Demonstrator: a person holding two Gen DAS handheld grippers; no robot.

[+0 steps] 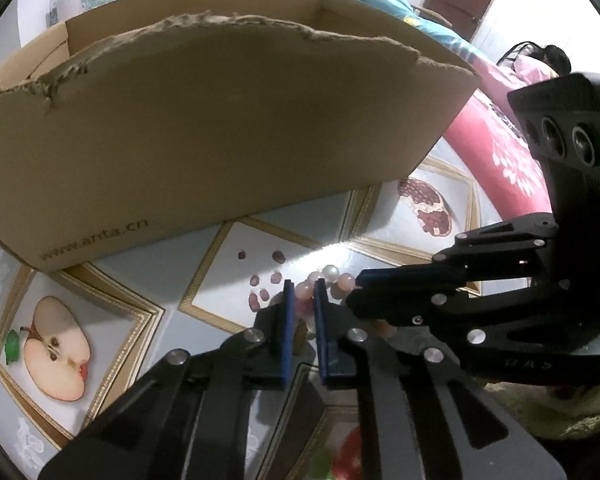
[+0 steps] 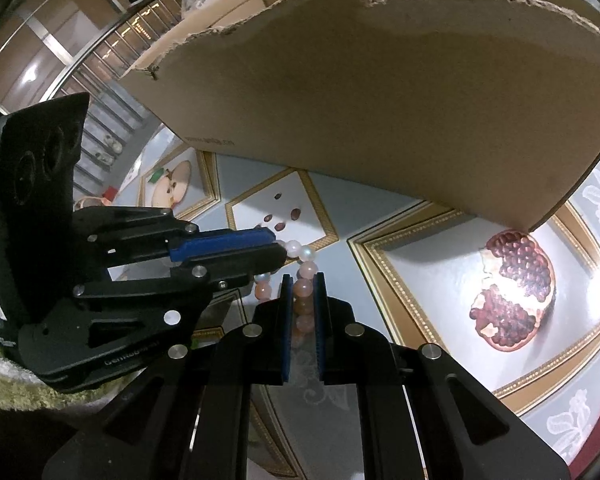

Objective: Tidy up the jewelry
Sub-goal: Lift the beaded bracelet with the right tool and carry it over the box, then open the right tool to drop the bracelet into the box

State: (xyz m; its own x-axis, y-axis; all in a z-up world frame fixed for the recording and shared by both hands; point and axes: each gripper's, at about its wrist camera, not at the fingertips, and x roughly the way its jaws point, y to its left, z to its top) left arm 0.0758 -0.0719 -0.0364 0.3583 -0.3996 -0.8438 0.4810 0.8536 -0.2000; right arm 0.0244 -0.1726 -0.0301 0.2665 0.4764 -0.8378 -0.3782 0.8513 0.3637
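A: The bracelet (image 2: 303, 286), a loop of pink and pearly beads, is held just over the table, in front of the cardboard box (image 2: 380, 100). But start with the big things. Why is the box there?

B: It stands on the tablecloth (image 2: 420, 280) with its open top up and one wall torn ragged along the rim. I'd judge it is where the jewelry is meant to end up, so it sits right behind the working spot.

A: And the cloth itself?

B: Printed fruit panels, an apple half (image 1: 56, 356) on one side and a pomegranate (image 2: 512, 292) on the other. Nothing on it but prints, as far as I can tell.

A: Now the tools.

B: The right gripper (image 2: 303, 280) comes from below in its own view, jaws closed on one strand of beads. The left gripper (image 2: 278, 250) reaches in from the side and is clamped on the far end of the same loop.

A: Why two grips on one small thing?

B: A beaded loop is floppy and slides. Pinched at two places it stays stretched and under control, and I'd guess that makes it easier to carry over the torn wall without it slipping.

A: Anything uncertain?

B: Whether the lowest beads touch the cloth; the jaws hide that.
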